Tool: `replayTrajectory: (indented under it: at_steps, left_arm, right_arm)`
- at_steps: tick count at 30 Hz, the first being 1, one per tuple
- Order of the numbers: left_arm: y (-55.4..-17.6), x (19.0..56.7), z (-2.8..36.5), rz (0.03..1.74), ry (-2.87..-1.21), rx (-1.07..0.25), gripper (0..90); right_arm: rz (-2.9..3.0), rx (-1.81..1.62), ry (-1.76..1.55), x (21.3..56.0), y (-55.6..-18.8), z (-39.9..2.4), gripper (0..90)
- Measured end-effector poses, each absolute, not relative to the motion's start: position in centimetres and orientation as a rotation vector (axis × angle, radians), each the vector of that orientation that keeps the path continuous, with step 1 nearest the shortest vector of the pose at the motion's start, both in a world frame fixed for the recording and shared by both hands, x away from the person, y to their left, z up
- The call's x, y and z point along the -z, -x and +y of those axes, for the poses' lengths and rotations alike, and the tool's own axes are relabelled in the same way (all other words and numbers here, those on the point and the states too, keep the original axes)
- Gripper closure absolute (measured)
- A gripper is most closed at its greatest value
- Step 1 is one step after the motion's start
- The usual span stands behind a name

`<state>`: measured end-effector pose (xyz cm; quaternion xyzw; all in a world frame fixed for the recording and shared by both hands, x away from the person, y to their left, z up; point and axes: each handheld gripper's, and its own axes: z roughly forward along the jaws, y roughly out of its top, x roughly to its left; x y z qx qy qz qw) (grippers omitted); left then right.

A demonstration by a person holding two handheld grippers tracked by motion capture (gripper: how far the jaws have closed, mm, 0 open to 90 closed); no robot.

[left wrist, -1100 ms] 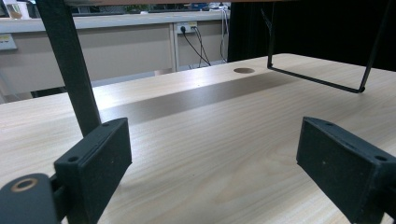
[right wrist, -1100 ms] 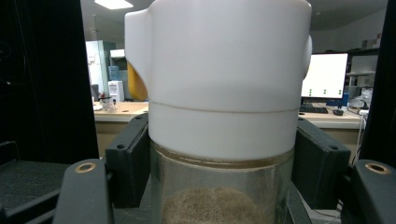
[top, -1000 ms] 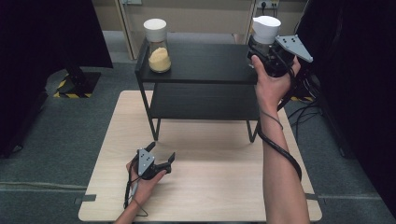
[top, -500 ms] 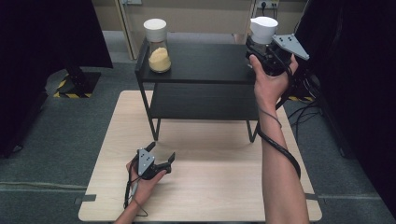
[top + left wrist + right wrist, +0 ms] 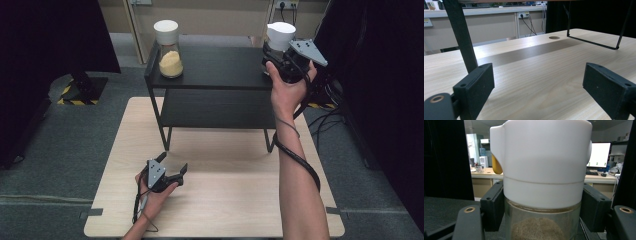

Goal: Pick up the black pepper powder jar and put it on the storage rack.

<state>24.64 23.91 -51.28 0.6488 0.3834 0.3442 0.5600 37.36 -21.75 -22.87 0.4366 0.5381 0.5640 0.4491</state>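
A glass jar (image 5: 280,36) with a white lid (image 5: 541,162) and brownish grains is at the right end of the black shelf's top (image 5: 220,65). My right gripper (image 5: 274,51) is shut on it, and the black pads (image 5: 492,205) press both sides just under the lid. Whether the jar's base rests on the shelf is hidden. A second jar (image 5: 170,55), white-lidded with yellow grains, stands at the shelf top's left end. My left gripper (image 5: 172,162) lies low on the wooden table (image 5: 225,210) in front of the shelf, open, with nothing between its fingers (image 5: 477,85).
The two-tier black shelf stands on the far half of the table, its front leg (image 5: 461,37) close to the left gripper. A round hole (image 5: 554,37) is in the tabletop beneath the shelf. Dark curtains hang on both sides. A cable (image 5: 295,160) trails along the right forearm.
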Motion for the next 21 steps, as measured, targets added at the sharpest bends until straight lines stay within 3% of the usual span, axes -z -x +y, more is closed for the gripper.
replayTrajectory:
  at_steps: [17, 21]
  left_arm:
    - [-24.62, 51.28, 23.82, 0.899, -1.533, -0.813, 9.9]
    - [-24.62, 51.3, 23.85, 0.901, -1.53, -0.81, 9.9]
  right_arm:
    - [1.338, -1.393, -1.058, 23.19, -37.29, -21.83, 30.3]
    - [1.342, -1.408, -1.059, 23.13, -37.32, -21.89, 26.3]
